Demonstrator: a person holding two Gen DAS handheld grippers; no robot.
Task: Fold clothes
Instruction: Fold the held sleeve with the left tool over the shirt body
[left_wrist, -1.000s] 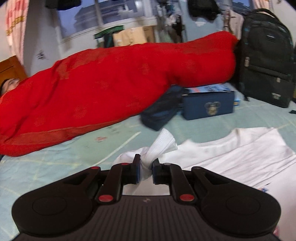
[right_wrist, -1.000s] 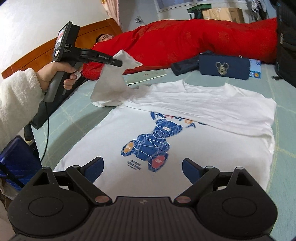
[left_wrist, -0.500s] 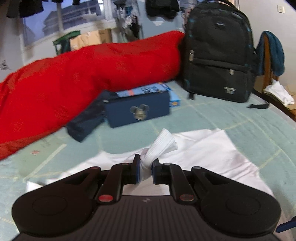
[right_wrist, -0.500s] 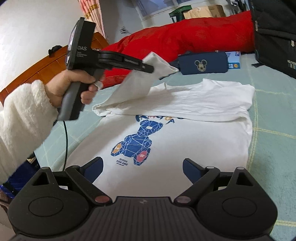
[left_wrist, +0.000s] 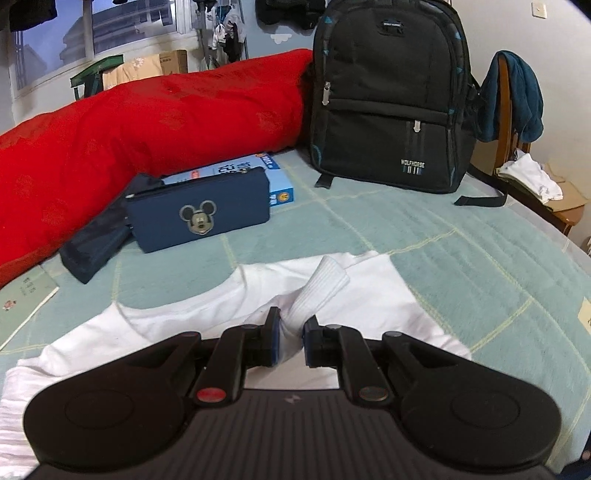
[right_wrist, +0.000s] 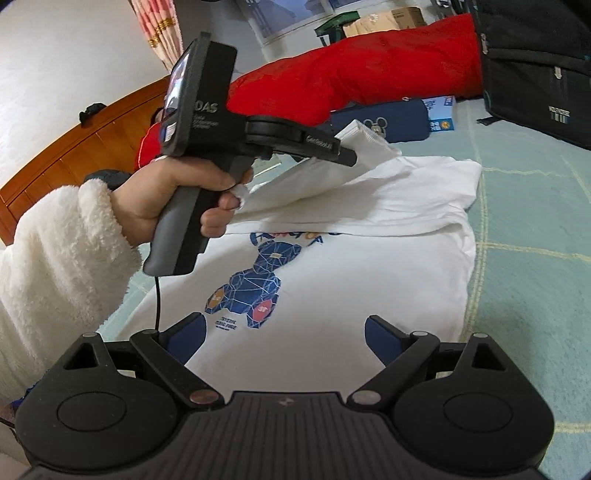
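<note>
The white T-shirt (right_wrist: 369, 266) lay print-up on the bed (left_wrist: 480, 251), top portion already folded over. The left claw (left_wrist: 291, 326) gripped a sleeve (left_wrist: 317, 291), raised mid-fold. The right claw (right_wrist: 286, 332) hovered spread and empty. Further folds remained.

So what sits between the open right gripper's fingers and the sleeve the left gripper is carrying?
Right wrist view: only the white T-shirt, its blue bear print face up.

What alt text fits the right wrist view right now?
The left gripper, held in a hand, lifts a pinched sleeve over a white T-shirt with a blue bear print; the right gripper hovers open below.
</note>
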